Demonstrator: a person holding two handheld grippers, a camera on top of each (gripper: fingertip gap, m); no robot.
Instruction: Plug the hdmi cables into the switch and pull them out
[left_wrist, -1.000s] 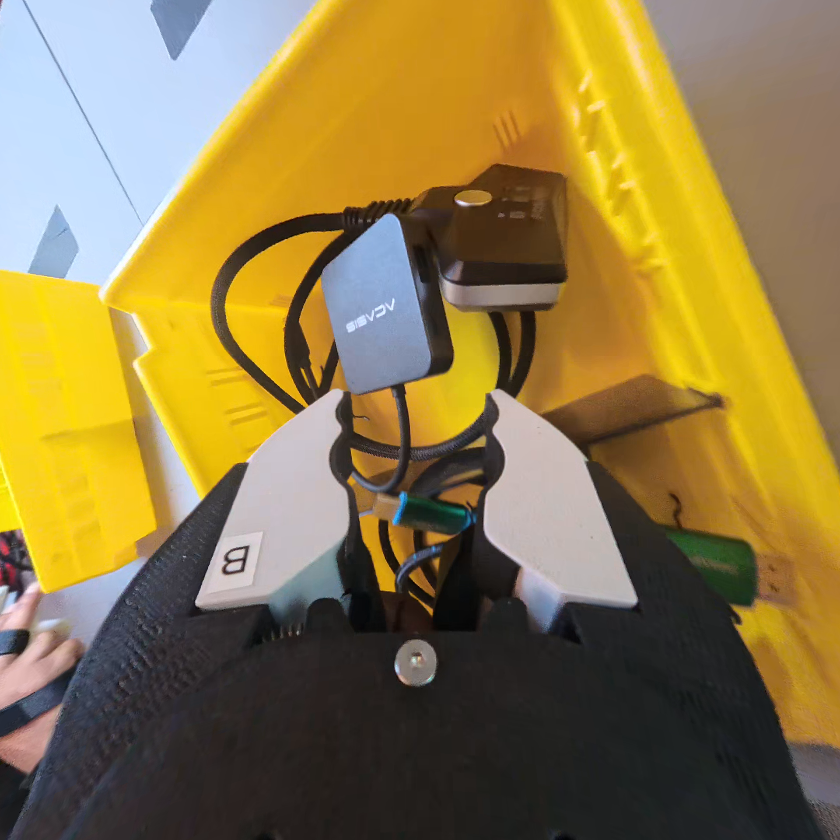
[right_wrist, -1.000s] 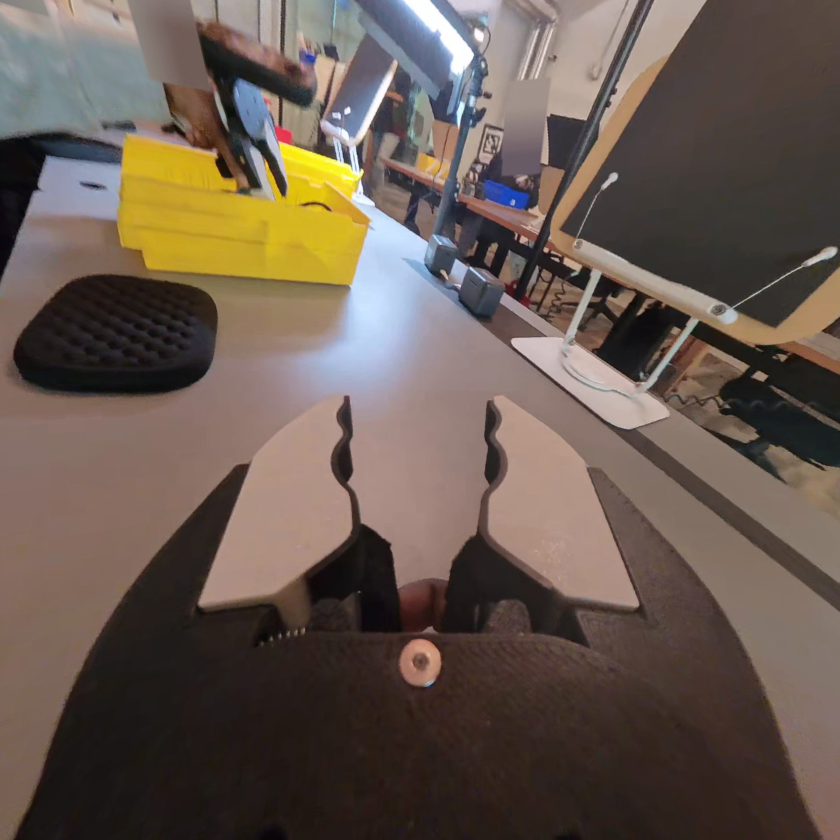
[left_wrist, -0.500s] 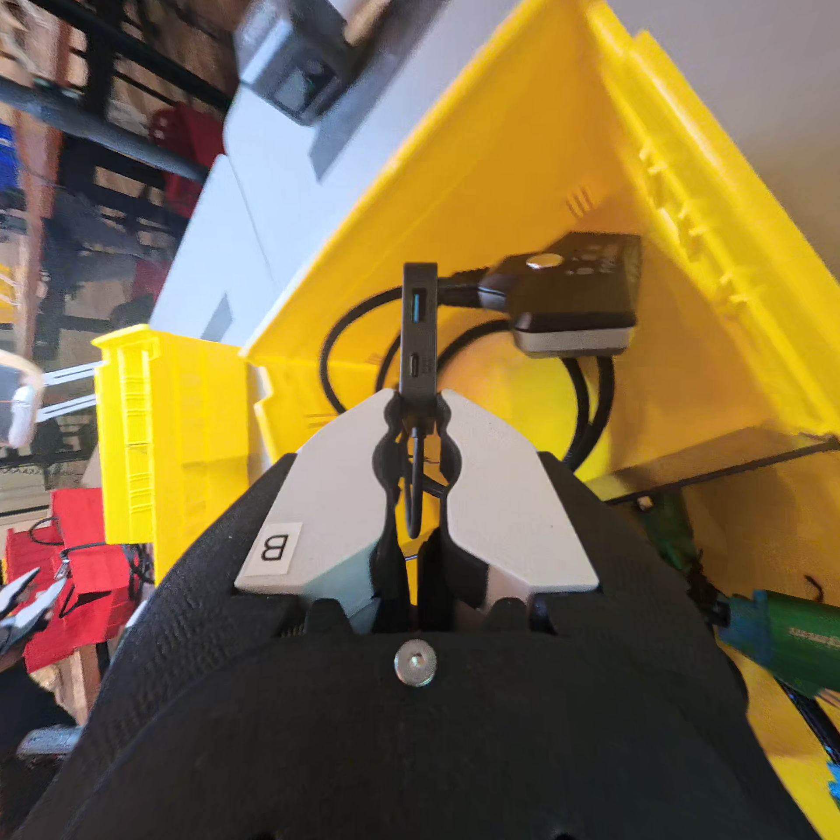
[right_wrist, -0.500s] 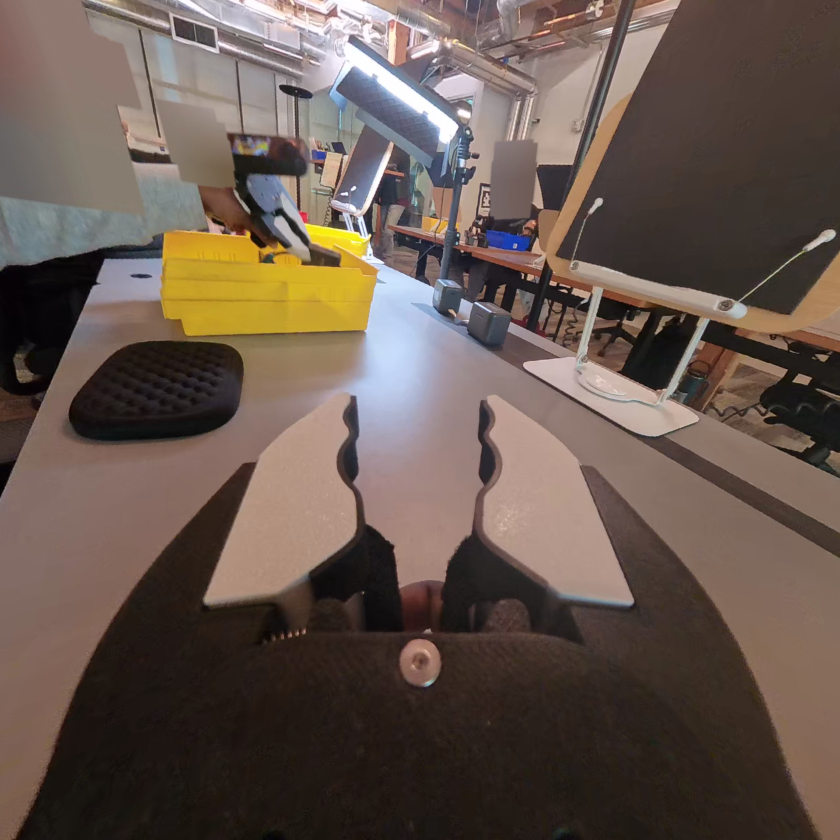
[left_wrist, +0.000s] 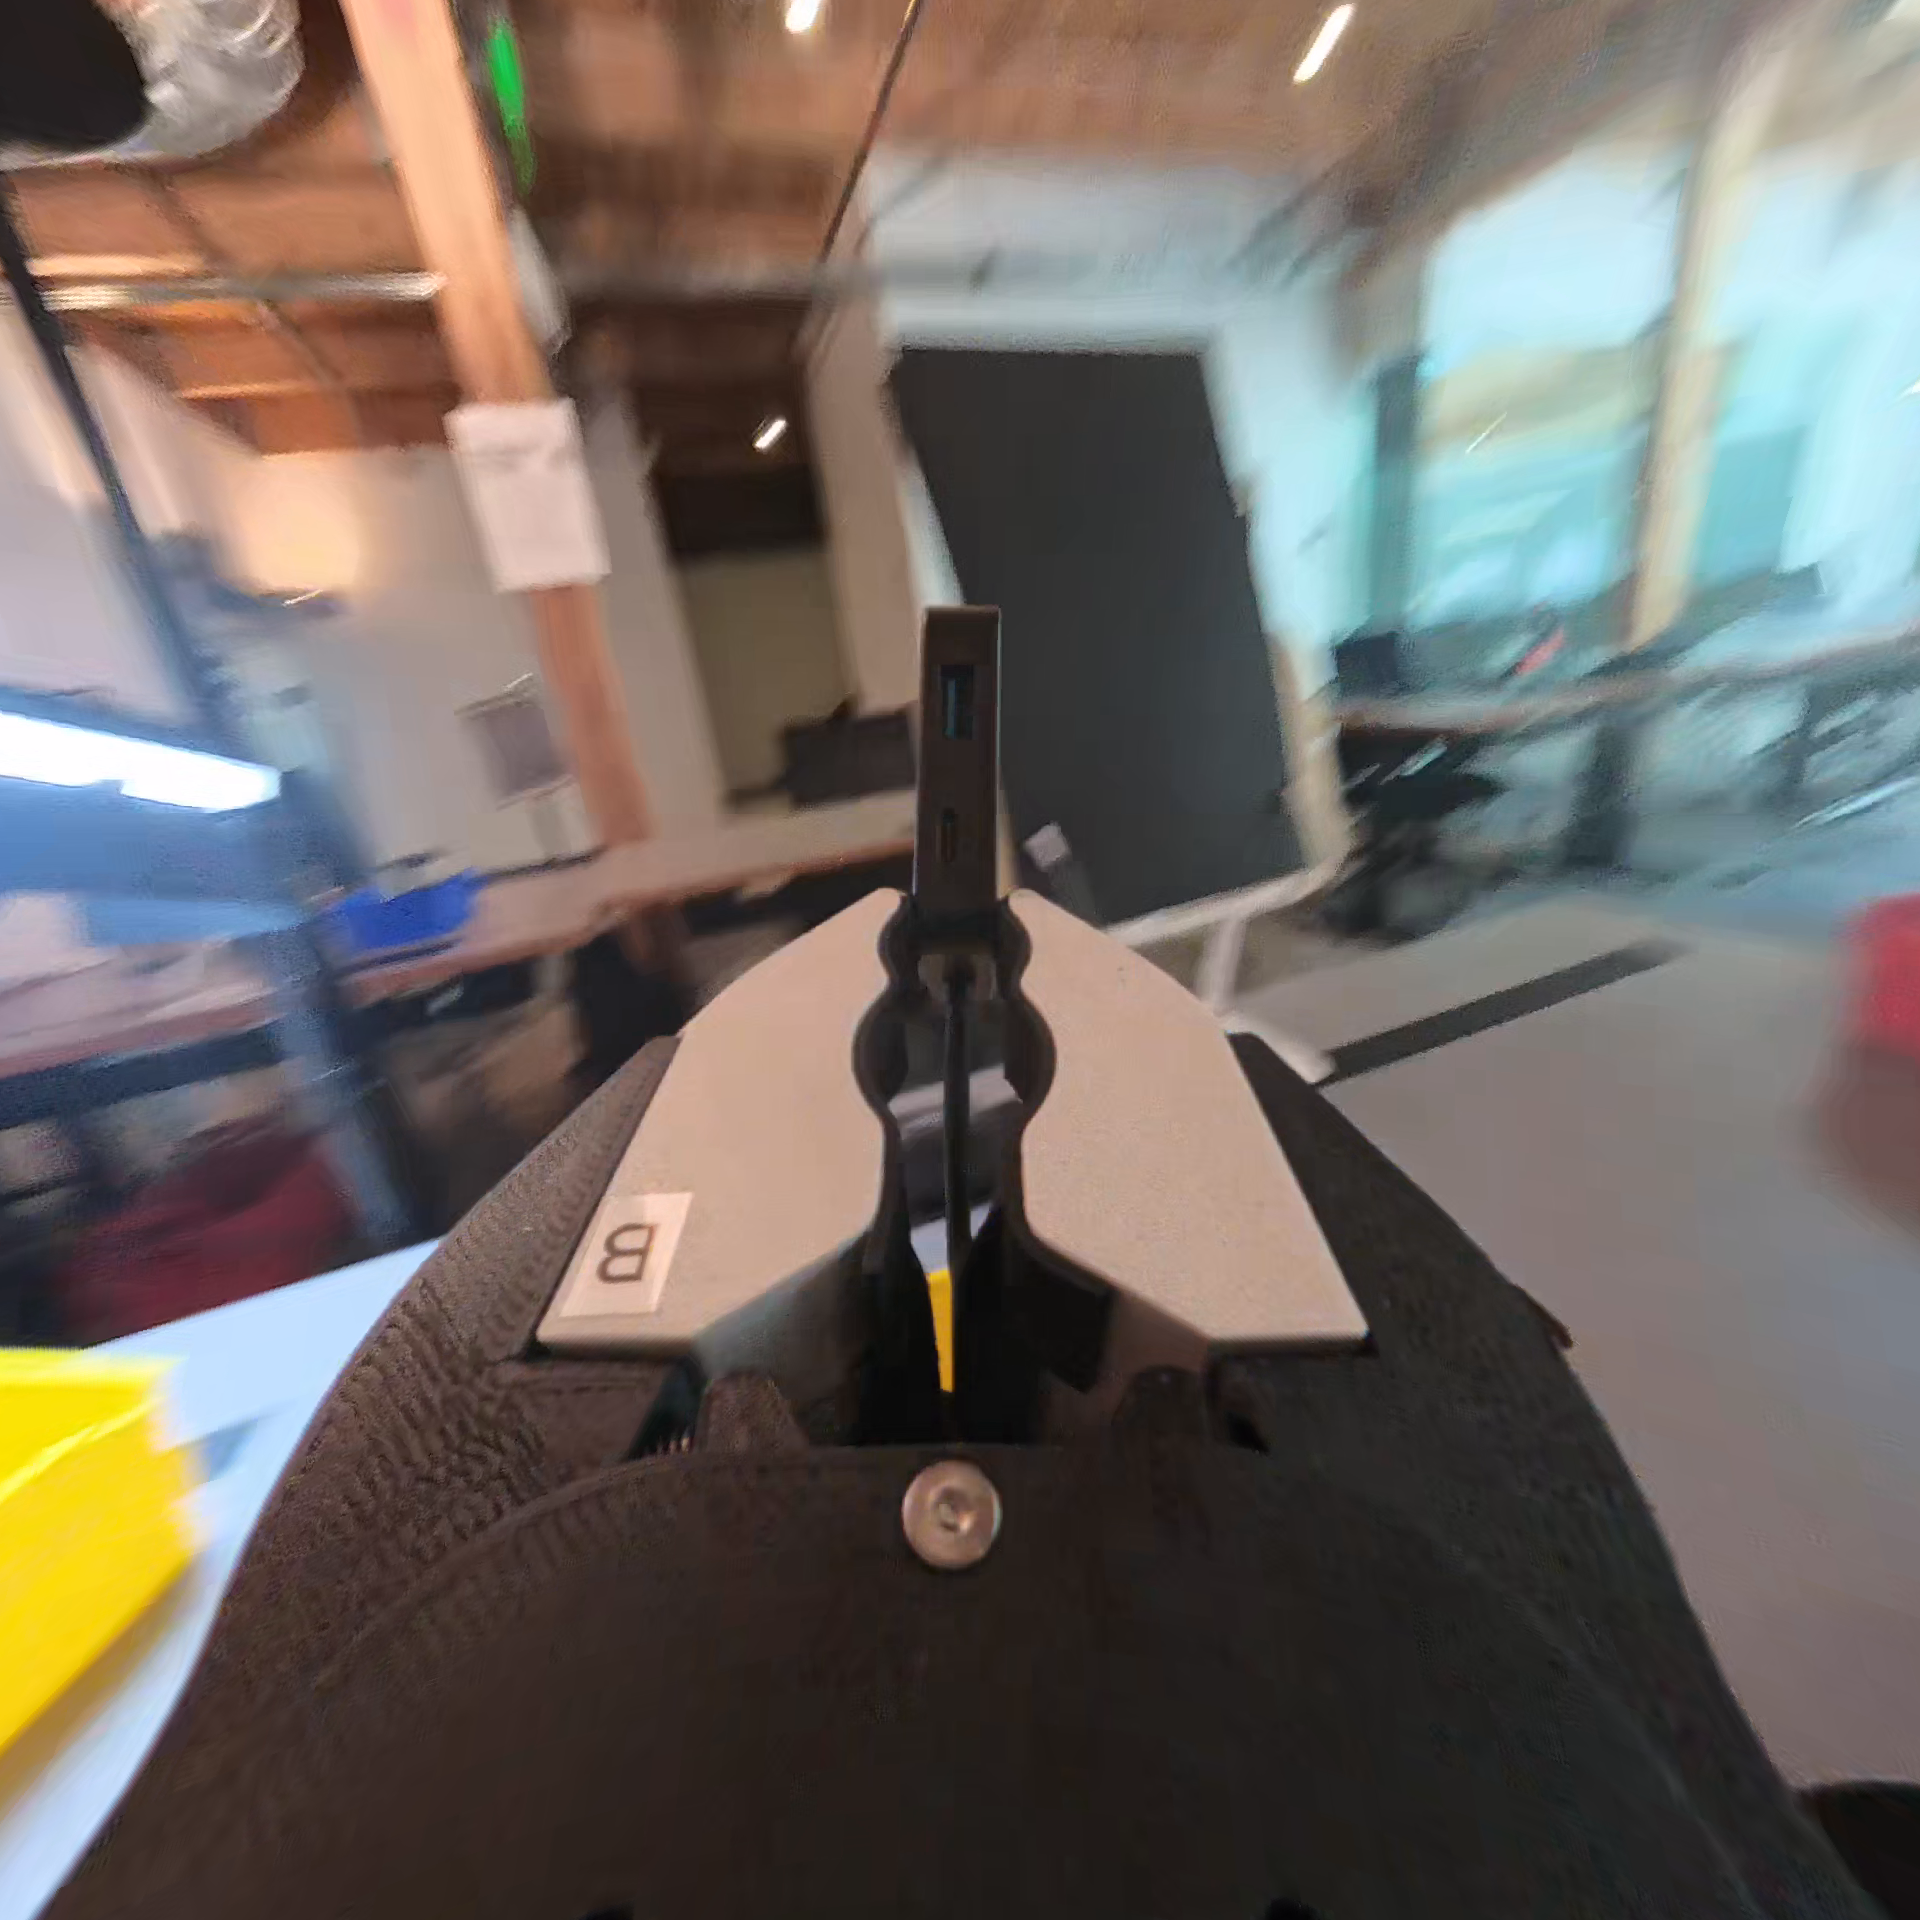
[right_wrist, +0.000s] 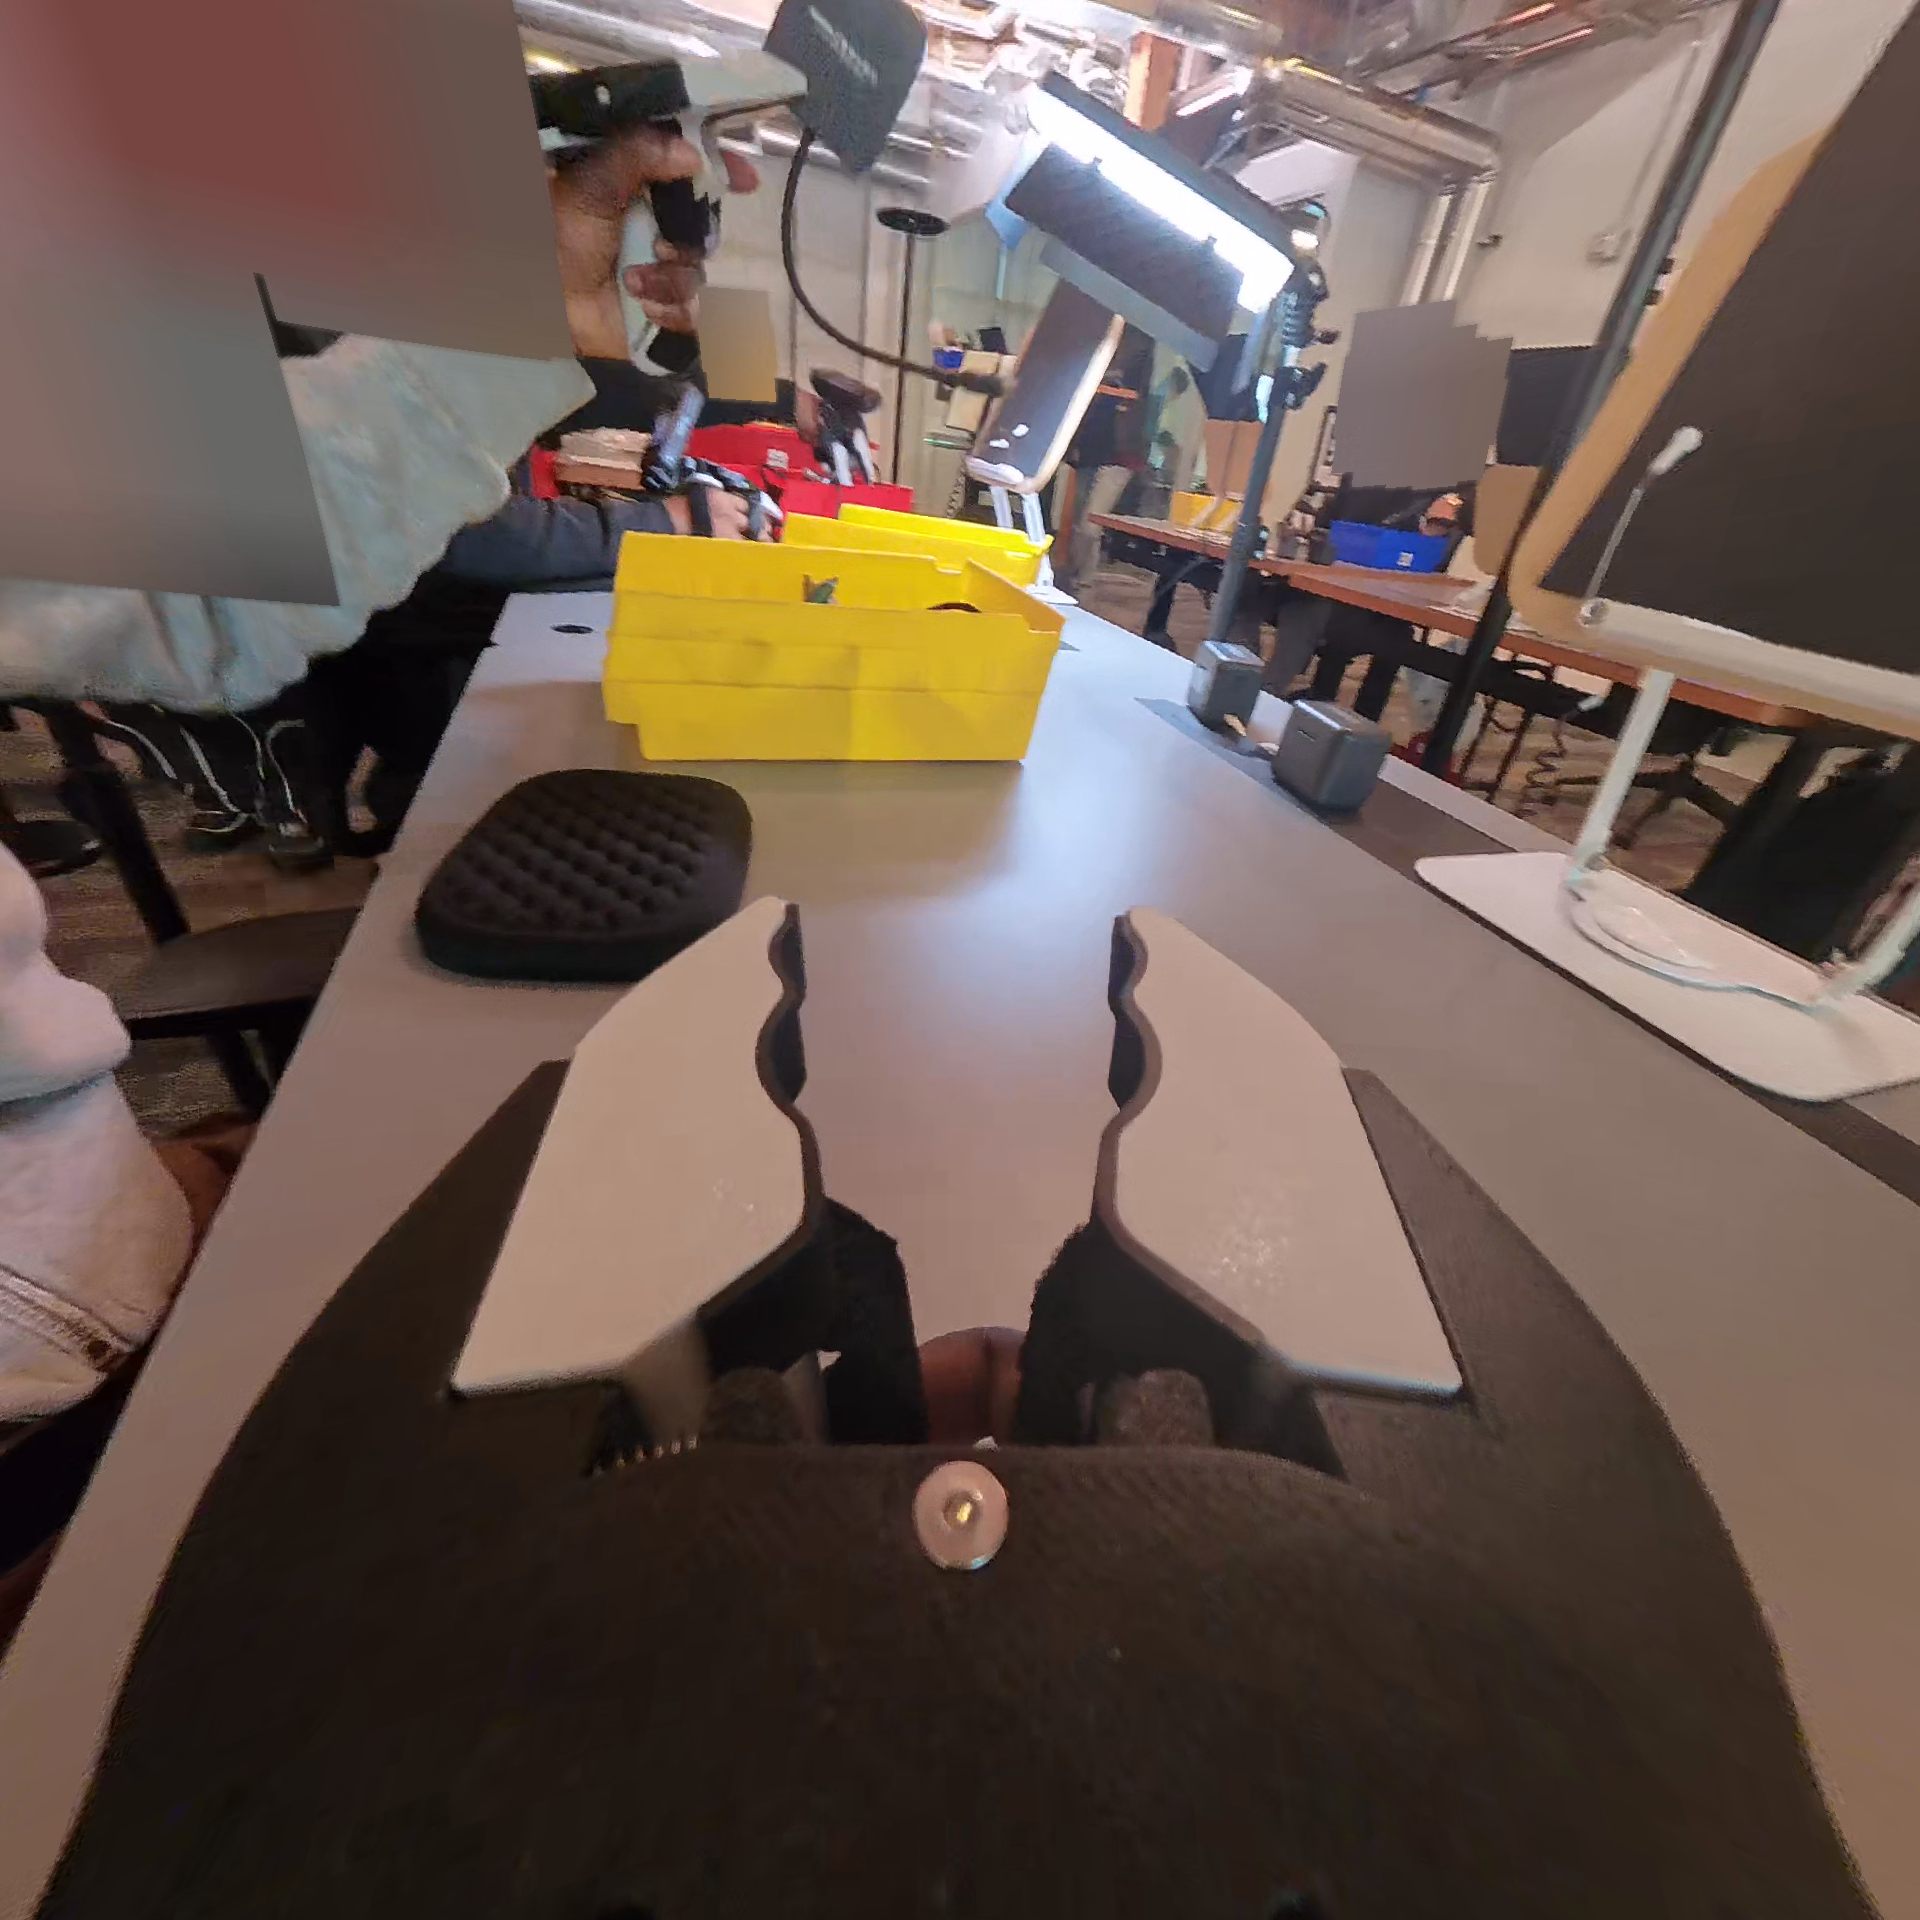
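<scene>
My left gripper (left_wrist: 958, 940) is pinched tight on the lower edge of the switch (left_wrist: 958, 753), a thin grey slab that I see edge-on, standing straight up past my fingertips with two small ports down its narrow side. Its thin black cable (left_wrist: 958, 1101) drops from the slab through the gap between my fingers. The room behind it is smeared with blur. From the right wrist view the same switch (right_wrist: 847, 78) is high in the air at the far left, above the yellow bin (right_wrist: 831, 675), with the cable (right_wrist: 821, 291) curving down from it. The bin sits at the far end of the grey table (right_wrist: 1299, 1039), and a black dimpled pad (right_wrist: 587, 883) lies nearer, on the left. My right gripper (right_wrist: 954, 971) is spread wide over bare tabletop with nothing between its fingers.
</scene>
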